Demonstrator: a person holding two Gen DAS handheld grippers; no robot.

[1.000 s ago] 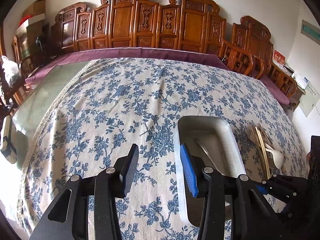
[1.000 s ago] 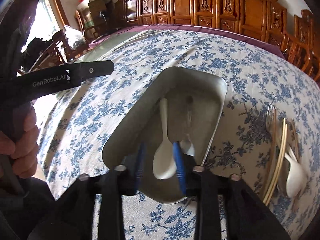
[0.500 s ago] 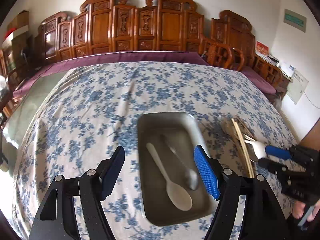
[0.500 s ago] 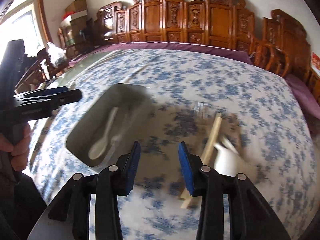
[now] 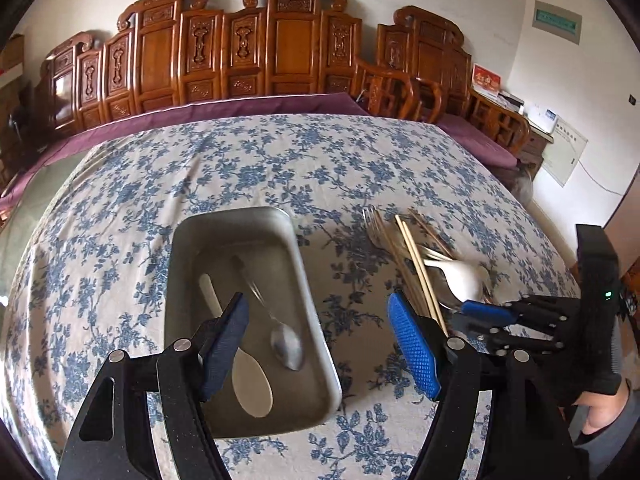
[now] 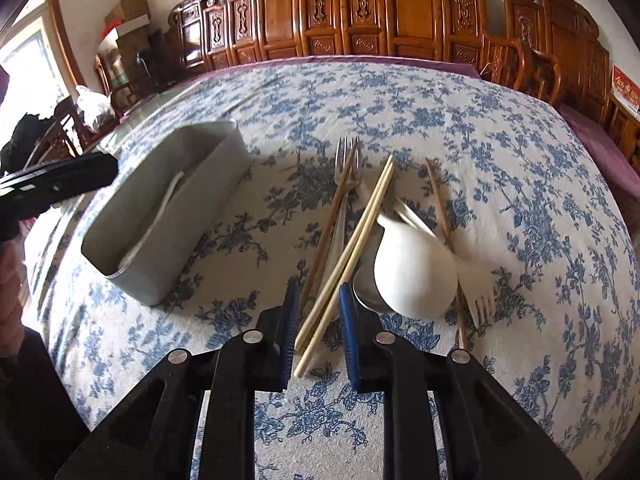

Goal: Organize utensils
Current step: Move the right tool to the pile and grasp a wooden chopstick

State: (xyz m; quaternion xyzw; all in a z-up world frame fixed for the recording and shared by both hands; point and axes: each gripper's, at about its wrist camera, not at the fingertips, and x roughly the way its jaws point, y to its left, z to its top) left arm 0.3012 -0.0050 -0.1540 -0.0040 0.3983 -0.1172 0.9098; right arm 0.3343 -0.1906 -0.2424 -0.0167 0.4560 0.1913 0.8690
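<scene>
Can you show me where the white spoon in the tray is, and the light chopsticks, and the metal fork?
white spoon (image 5: pixel 252 384), left wrist view, on its bowl.
light chopsticks (image 6: pixel 352 248), right wrist view, mid-length of the pair.
metal fork (image 6: pixel 345 152), right wrist view, on its tines.

Both cameras ride just behind their jaws, tilted steeply down at the blue-flowered cloth tabletop (image 5: pixel 280 160) and facing the row of carved wooden chairs (image 6: pixel 400 12). The left view hangs close over the grey rectangular metal tray (image 5: pixel 312 320); the right view sits close above the loose pale wooden chopsticks (image 6: pixel 352 248). Both views share the tray and the chopsticks.
</scene>
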